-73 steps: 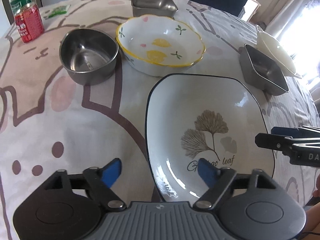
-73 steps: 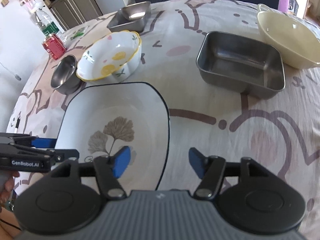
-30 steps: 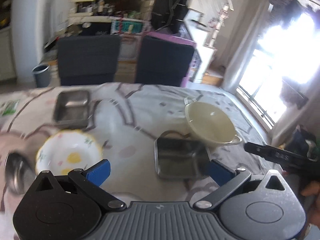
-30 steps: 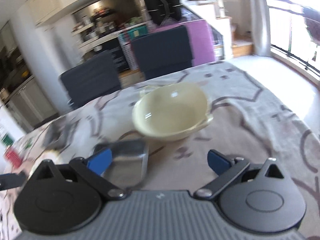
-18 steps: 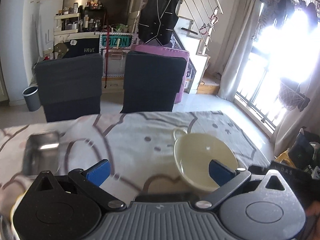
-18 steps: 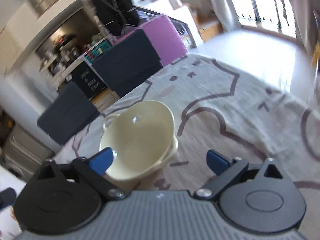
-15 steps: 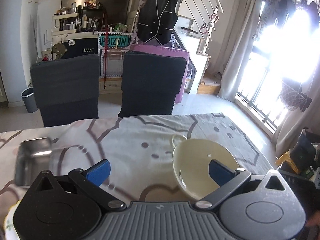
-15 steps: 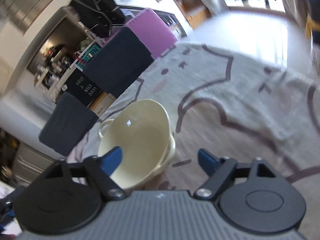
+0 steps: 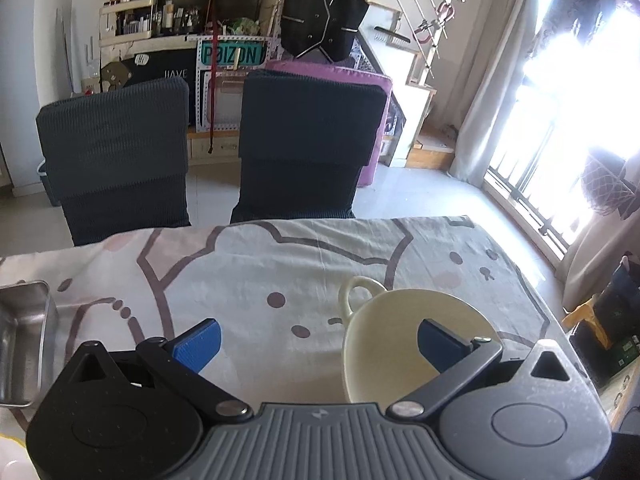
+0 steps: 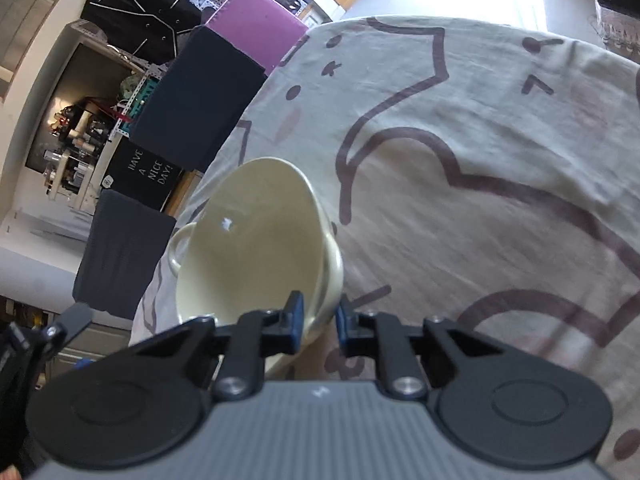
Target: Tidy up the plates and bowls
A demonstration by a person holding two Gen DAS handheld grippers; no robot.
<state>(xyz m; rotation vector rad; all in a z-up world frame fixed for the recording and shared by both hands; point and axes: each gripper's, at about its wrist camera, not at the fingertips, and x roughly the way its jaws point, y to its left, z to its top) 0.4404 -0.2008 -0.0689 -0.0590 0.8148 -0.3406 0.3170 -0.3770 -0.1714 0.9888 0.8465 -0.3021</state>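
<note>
Only right view shows right gripper [image 10: 318, 322] closing on cream bowl [image 10: 248, 248] rim

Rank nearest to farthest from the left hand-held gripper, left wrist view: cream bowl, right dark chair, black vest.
From the left hand-held gripper:
1. Cream bowl, at its right finger.
2. Right dark chair, beyond the table's far edge.
3. Black vest, hanging behind that chair.

Two dark chairs [image 9: 216, 152] are standing behind the table [image 9: 280, 264] — sunlight is glaring through the barred window [image 9: 560, 152].
</note>
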